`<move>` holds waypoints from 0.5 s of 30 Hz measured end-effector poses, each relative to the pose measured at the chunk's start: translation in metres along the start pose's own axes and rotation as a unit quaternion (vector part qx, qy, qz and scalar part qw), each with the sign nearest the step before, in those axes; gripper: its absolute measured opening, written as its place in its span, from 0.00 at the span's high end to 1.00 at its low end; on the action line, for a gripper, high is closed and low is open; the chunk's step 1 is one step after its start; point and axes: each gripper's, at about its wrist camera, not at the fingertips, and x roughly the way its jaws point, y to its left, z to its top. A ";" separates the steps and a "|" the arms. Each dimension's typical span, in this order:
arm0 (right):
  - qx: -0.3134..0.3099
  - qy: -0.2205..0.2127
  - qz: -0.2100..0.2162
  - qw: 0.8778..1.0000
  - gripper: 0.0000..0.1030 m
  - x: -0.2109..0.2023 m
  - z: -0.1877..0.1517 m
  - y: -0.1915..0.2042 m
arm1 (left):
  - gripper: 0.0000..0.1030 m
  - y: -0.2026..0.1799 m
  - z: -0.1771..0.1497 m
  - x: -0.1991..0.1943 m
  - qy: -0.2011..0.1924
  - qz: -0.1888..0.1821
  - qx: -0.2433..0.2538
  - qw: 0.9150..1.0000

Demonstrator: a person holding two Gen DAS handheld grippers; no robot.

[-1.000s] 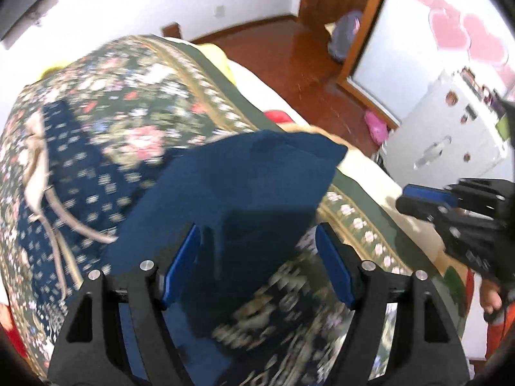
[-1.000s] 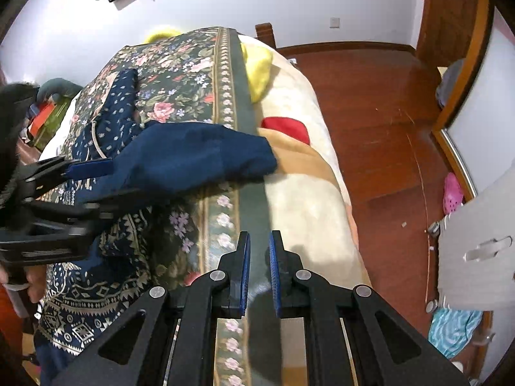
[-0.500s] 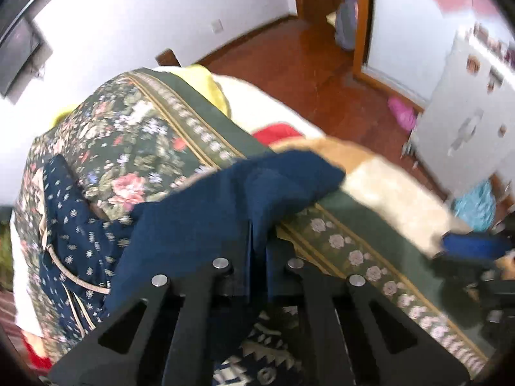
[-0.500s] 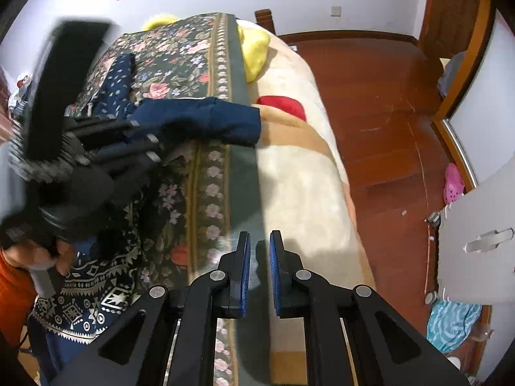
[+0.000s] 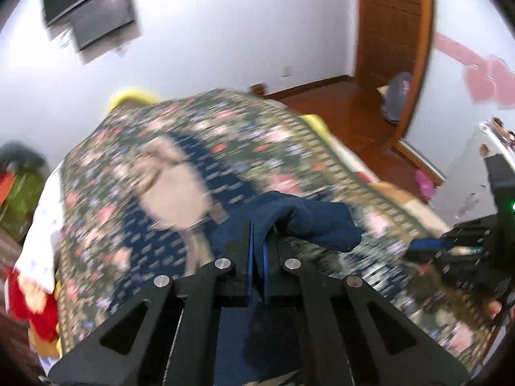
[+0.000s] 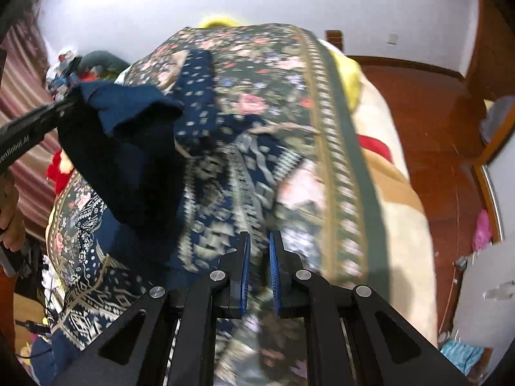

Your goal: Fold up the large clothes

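Observation:
A large navy patterned garment point(image 6: 225, 173) with a beige lining point(image 5: 173, 180) lies spread on the floral bedspread point(image 5: 225, 128). My left gripper point(image 5: 257, 241) is shut on the garment's plain navy sleeve point(image 5: 315, 222) and holds it lifted above the bed; the sleeve hangs from it at the left of the right wrist view point(image 6: 128, 148). My right gripper point(image 6: 258, 247) hovers low over the garment's lower part with its jaws nearly together and nothing between them. It also shows at the right edge of the left wrist view point(image 5: 428, 244).
The bed's cream blanket edge point(image 6: 402, 212) drops to a wooden floor point(image 6: 428, 103) on the right. A white cabinet point(image 5: 476, 173) and a door point(image 5: 389, 22) stand beyond. A red and yellow toy point(image 5: 29, 302) lies at the bed's left side.
My left gripper closed on the navy sleeve and lifted it up and leftward across the garment. My right gripper stayed closed and moved left over the garment.

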 end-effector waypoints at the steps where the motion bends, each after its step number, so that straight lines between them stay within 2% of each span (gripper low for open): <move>1: -0.007 0.004 -0.004 1.000 0.92 0.005 0.003 0.008 | 0.96 0.018 -0.010 0.001 0.006 0.010 -0.010 1.000; 4: -0.027 0.028 -0.038 0.999 0.92 0.033 0.007 0.024 | 0.96 0.054 -0.038 0.008 0.027 0.025 -0.032 0.999; 6: -0.045 0.049 -0.086 0.994 0.92 0.057 0.004 0.032 | 0.96 0.078 -0.065 0.018 0.046 0.037 -0.045 0.997; 9: -0.064 0.042 -0.112 0.991 0.92 0.064 0.000 0.036 | 0.96 0.104 -0.100 0.031 0.072 0.041 -0.065 0.994; 12: -0.073 0.043 -0.146 0.986 0.92 0.064 -0.003 0.039 | 0.96 0.126 -0.133 0.045 0.095 0.029 -0.090 0.991; 14: -0.075 0.045 -0.158 0.984 0.88 0.064 -0.003 0.039 | 0.96 0.131 -0.153 0.051 0.106 0.020 -0.100 0.989; 15: -0.077 0.044 -0.171 0.981 0.77 0.064 -0.003 0.040 | 0.96 0.133 -0.161 0.055 0.111 0.013 -0.104 0.988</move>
